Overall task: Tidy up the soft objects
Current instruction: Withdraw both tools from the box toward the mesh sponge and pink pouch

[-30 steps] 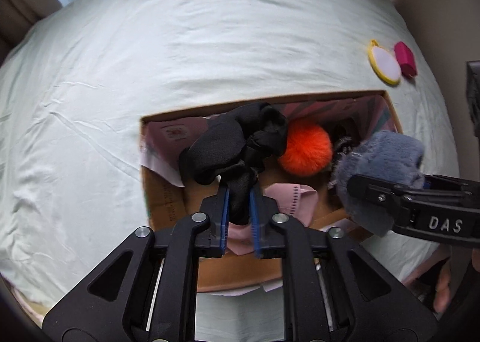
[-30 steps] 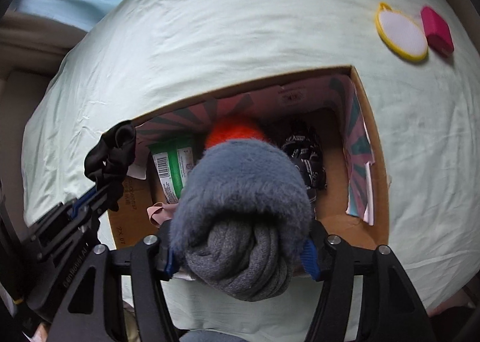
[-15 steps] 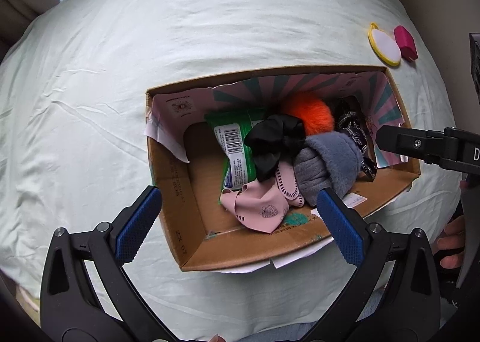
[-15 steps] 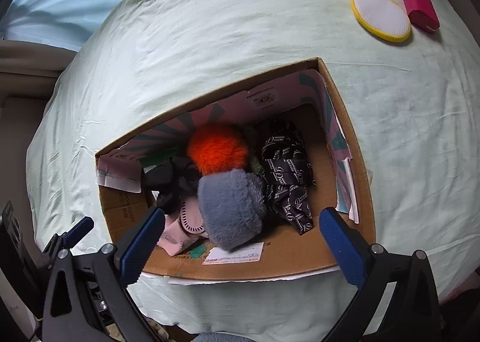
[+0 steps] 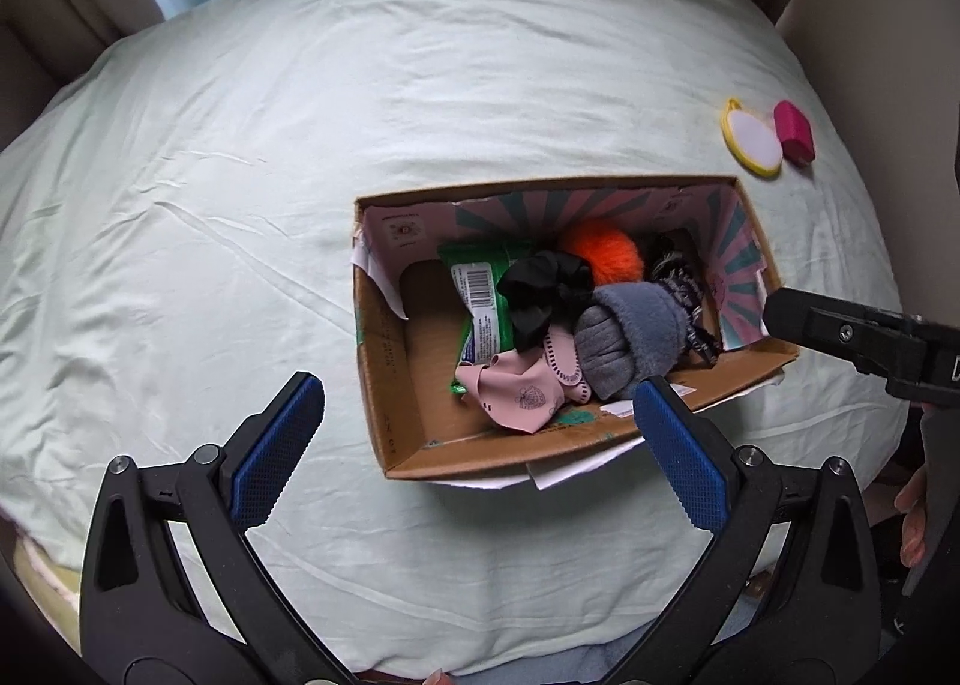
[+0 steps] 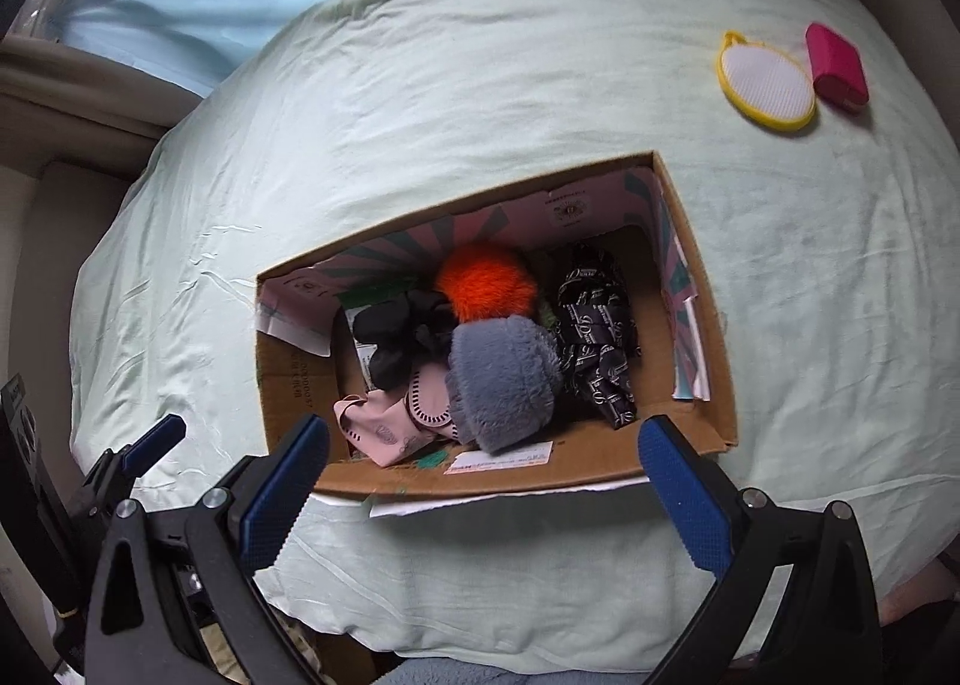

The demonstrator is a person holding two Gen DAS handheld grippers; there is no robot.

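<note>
Both the left gripper (image 5: 480,433) and the right gripper (image 6: 483,475) gape wide and empty at the lower frame, while the open brown cardboard box (image 5: 384,379) at centre-right holds a fluffy grey sock roll (image 6: 501,382), a black scrunchie (image 5: 543,292), an orange pompom (image 6: 486,283) and what looks like a pink cloth mask (image 5: 519,394).

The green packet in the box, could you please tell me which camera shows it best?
The left wrist view: the green packet shows its barcode label beside the black cloth. In the right wrist view only a green sliver peeks out behind that cloth.
</note>
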